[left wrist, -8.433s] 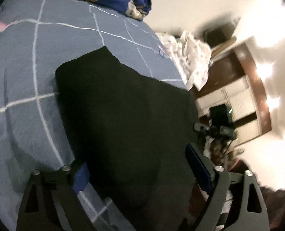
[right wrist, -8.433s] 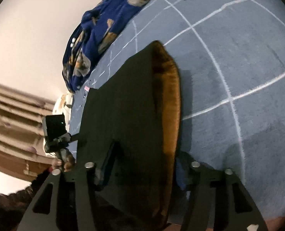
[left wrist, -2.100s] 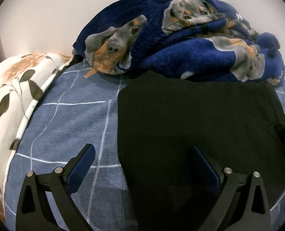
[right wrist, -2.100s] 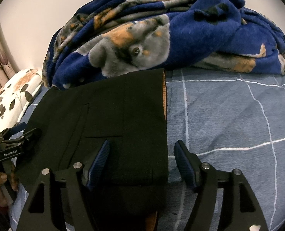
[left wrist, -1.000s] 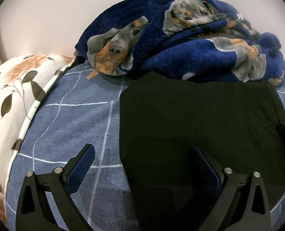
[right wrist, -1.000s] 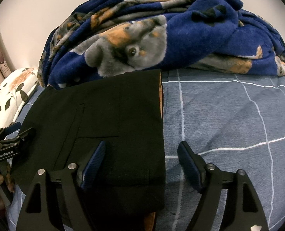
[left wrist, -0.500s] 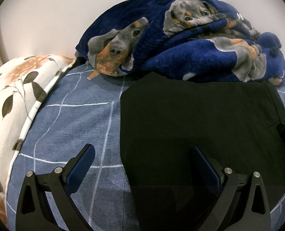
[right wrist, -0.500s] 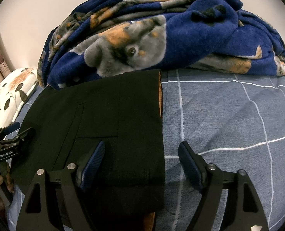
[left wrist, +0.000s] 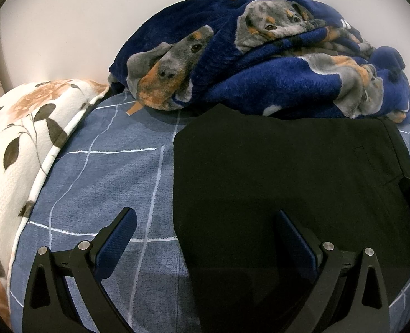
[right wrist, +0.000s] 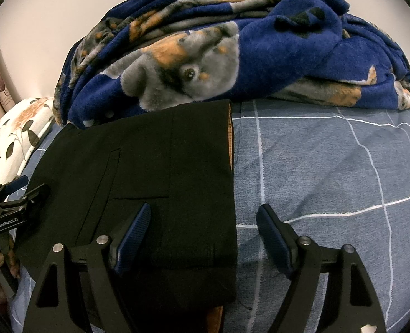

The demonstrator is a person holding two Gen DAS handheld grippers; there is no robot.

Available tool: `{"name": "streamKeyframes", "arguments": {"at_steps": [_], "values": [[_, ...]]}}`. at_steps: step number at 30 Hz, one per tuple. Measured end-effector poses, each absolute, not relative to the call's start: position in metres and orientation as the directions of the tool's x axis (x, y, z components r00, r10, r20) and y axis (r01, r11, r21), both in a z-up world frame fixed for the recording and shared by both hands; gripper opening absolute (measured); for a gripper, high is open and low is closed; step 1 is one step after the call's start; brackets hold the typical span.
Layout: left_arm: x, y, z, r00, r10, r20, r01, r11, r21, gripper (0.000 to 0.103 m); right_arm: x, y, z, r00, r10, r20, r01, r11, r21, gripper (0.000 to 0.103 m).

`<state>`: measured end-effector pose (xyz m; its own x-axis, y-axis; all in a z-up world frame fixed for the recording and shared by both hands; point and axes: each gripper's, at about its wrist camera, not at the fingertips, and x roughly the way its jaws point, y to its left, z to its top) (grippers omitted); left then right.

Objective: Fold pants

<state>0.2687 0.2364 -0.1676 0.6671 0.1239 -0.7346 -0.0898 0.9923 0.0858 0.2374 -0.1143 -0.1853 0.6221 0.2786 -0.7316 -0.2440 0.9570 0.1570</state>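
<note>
The black folded fabric pants (left wrist: 288, 183) lie flat on the blue grid-lined bedsheet (right wrist: 329, 172), just beside the navy dog-print fleece blanket (left wrist: 274, 63). Left gripper (left wrist: 205, 238) and right gripper (right wrist: 203, 230) hover with jaws spread, holding nothing. The fold looks finished; next, probably 1 last tidy or withdrawal.
</note>
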Motion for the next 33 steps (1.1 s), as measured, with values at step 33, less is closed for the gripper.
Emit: {"name": "streamKeyframes", "arguments": {"at_steps": [33], "values": [[0.2682,0.2366,-0.1673,0.667,0.128,-0.734,-0.093,0.992,0.089,0.1,0.2385,-0.1171,-0.1871,0.622,0.277,-0.732,-0.245,0.957,0.154,0.077]]}}
